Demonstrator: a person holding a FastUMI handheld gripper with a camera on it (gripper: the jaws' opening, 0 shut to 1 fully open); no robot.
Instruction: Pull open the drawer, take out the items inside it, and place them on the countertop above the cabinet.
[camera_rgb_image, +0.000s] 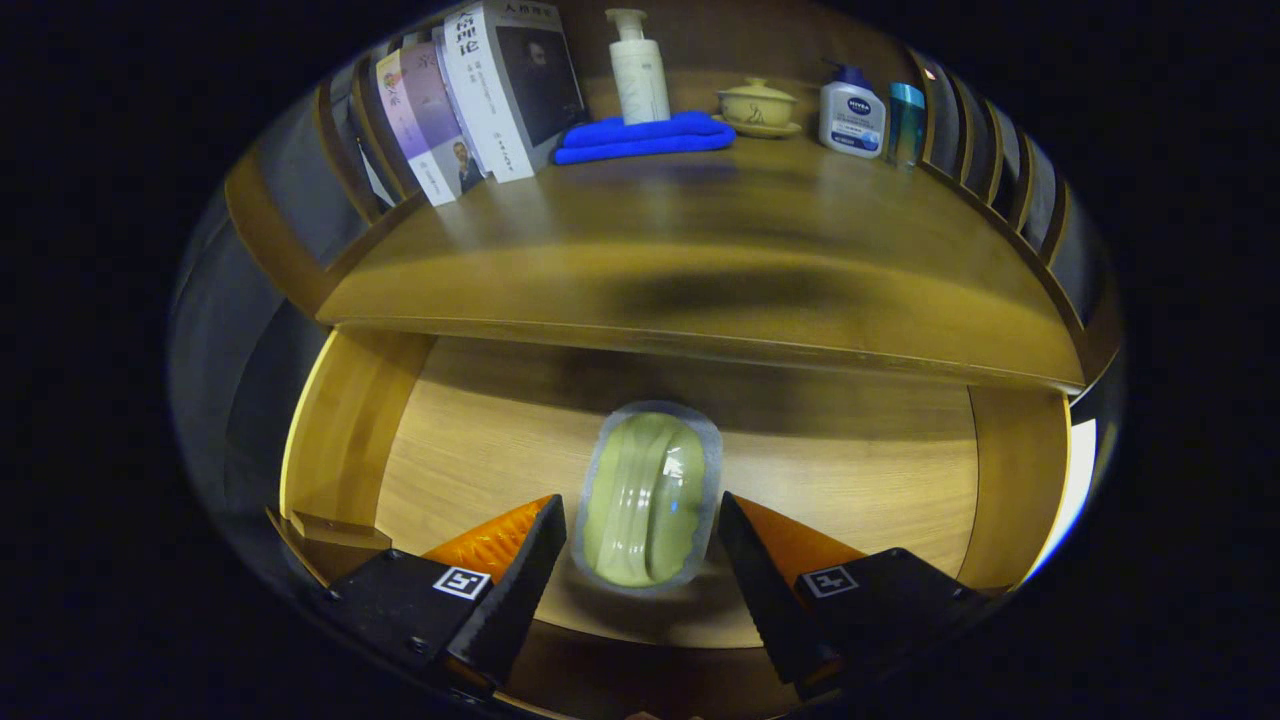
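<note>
The drawer (340, 450) stands pulled open under the wooden countertop (700, 250). On its pale wooden floor lies one item, a pale green oblong thing sealed in a clear packet (648, 495). My gripper (640, 540) hovers over it, open, with one finger on each side of the packet. Neither finger touches the packet as far as I can tell. The packet's near end lies between the fingertips, and its far end reaches beyond them toward the drawer's back.
At the back of the countertop stand several leaning books (480, 95), a folded blue cloth (645, 138), a white pump bottle (638, 70), a lidded yellow cup on a saucer (757, 105), a white lotion bottle (852, 118) and a small teal bottle (906, 122). Slatted rails flank both sides.
</note>
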